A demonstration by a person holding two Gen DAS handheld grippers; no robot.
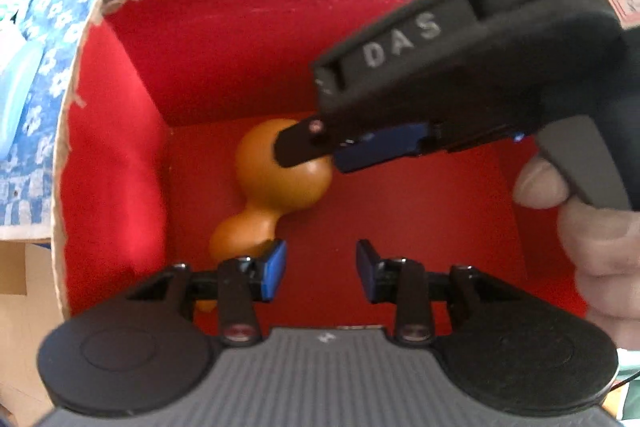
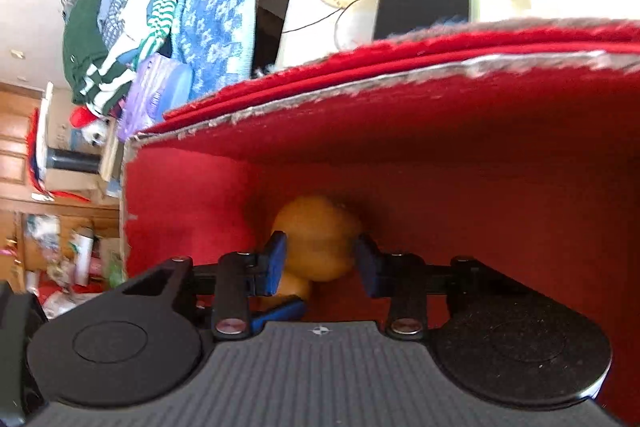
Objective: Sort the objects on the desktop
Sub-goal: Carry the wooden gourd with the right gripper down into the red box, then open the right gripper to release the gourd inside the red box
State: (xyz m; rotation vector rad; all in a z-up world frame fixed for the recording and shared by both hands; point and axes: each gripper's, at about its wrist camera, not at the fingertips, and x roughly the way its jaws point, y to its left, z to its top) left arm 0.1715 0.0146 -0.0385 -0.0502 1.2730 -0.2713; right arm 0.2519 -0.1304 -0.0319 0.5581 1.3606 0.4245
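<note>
"DAS" stands in pale letters (raised) on the right hand-held gripper (image 1: 316, 151).

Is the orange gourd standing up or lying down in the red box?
Lying down. The gourd rests on its side on the red box floor, both bulbs touching the bottom.

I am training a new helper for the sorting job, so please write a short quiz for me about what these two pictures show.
1. Which gripper has the big bulb of the gourd between its fingers? A: left gripper. B: right gripper. C: neither.
2. True or false: the gourd lies outside the red box.
3. What is between the fingers of the left gripper?

Key
1. B.
2. False, it lies on the floor of the box.
3. Nothing, only the bare box floor shows there. The small bulb of the gourd is beside its left finger.
</note>
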